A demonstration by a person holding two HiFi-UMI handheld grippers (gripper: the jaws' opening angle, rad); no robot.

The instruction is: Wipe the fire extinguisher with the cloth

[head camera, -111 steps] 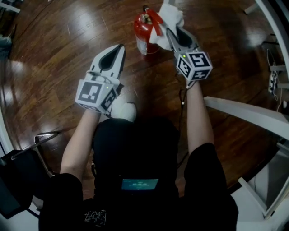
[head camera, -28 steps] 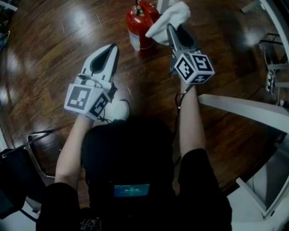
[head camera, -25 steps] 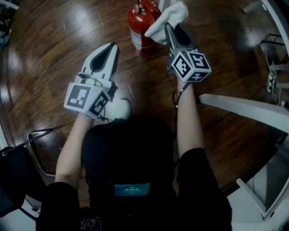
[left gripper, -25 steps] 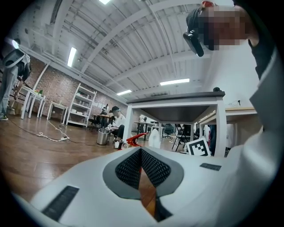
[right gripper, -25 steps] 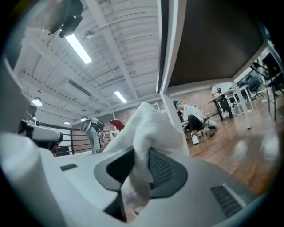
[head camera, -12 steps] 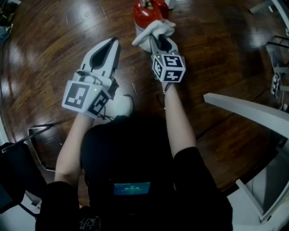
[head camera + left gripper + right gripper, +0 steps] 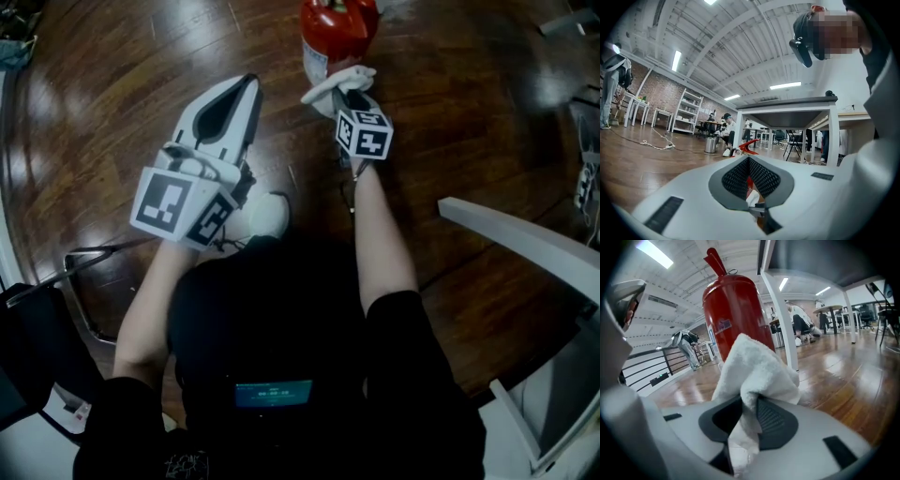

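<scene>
Floor: dark glossy wooden floor (image 7: 112, 84) beneath us, seen steeply from above.
Extinguisher: red metal fire extinguisher (image 7: 337, 28) with a red lever on top. It stands upright on the floor ahead of us, at the top edge of the head view.
Cloth: white terry cloth (image 7: 757, 371), bunched just in front of the extinguisher's lower body — we cannot tell whether it touches.
Right: right hand-held gripper (image 7: 747, 416) has its jaws clamped on the cloth's tail and points at the extinguisher.
Left: left hand-held gripper (image 7: 749, 161) has its jaws together with nothing between them — we hold it off to the left, apart from the extinguisher.
</scene>
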